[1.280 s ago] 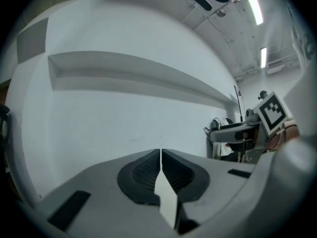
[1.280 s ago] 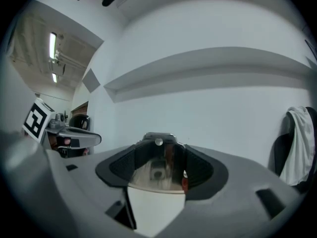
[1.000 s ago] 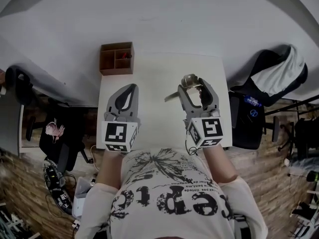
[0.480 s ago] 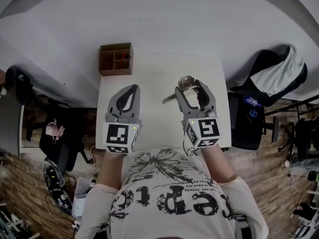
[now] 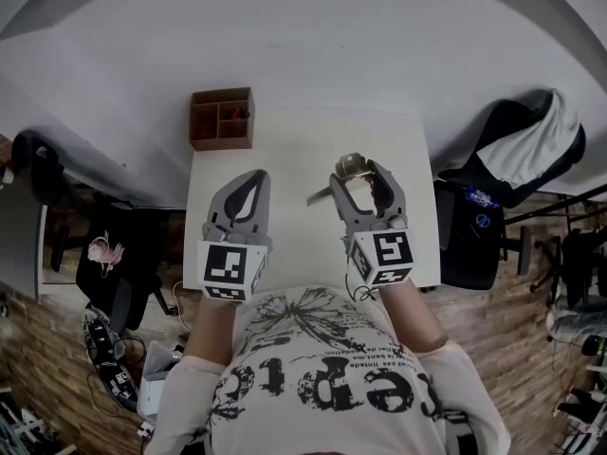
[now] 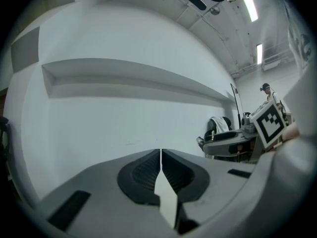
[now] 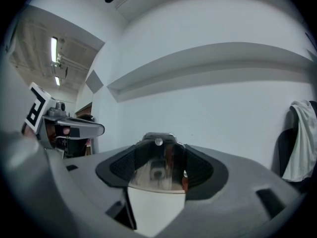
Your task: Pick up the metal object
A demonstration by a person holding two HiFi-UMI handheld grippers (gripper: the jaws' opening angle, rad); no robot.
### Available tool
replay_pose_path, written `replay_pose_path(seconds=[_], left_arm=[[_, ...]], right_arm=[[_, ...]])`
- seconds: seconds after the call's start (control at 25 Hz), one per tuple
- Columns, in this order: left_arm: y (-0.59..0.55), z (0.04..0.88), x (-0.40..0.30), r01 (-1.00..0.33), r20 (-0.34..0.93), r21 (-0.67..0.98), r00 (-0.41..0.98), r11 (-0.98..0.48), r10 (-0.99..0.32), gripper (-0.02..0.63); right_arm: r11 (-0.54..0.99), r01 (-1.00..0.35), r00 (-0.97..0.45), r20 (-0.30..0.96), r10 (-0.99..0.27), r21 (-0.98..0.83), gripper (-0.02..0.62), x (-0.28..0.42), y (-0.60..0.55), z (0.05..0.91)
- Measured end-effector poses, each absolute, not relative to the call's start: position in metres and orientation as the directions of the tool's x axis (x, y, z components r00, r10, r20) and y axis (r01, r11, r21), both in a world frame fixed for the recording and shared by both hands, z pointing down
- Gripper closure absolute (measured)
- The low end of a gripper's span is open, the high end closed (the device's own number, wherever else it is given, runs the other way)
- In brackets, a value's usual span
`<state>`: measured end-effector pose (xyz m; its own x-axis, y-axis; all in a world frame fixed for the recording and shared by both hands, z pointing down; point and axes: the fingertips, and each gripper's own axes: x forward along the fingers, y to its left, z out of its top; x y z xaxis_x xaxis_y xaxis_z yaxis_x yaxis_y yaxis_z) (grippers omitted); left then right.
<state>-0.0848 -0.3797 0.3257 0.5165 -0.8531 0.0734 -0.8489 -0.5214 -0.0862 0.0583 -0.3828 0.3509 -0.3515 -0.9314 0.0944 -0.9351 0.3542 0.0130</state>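
Holding a shiny metal object (image 5: 353,163) between their grey fingers, the right tongs (image 5: 361,172) are clenched on it over the right half of the white rectangular table (image 5: 294,145). In the right gripper view the shiny metal object (image 7: 157,168) fills the gap between the two dark ribbed pads (image 7: 124,165) of the right tongs (image 7: 159,157); its rounded top reaches a little past the tips, and behind it only the pale wall (image 7: 223,108) is seen. In the head view a thin part of it sticks out to the left. The left tongs (image 5: 249,184) are clenched on nothing, over the left half of the table; in the left gripper view the left tongs (image 6: 161,162) have their pads pressed together. A brown wooden box with compartments (image 5: 221,118) stands at the far left corner, well apart from both tongs
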Motion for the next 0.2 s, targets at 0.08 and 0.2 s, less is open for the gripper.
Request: replay_pose_path(seconds=[0.08, 0.2], left_arm=[[-0.3803, 0.3268, -0.0849, -0.849, 0.076, -0.086, 0.517, -0.522, -0.853, 0.594], [-0.381, 0.3281, -0.0848, -0.847, 0.076, -0.087, 0.519, -0.524, -0.852, 0.594]], right_arm=[[0.356, -0.934, -0.354, 0.093, -0.931, 0.012, 0.316, 0.0574, -0.3845, 0.3515], [0.359, -0.933, -0.356, 0.101, -0.929, 0.013, 0.316, 0.0562, -0.3856, 0.354]])
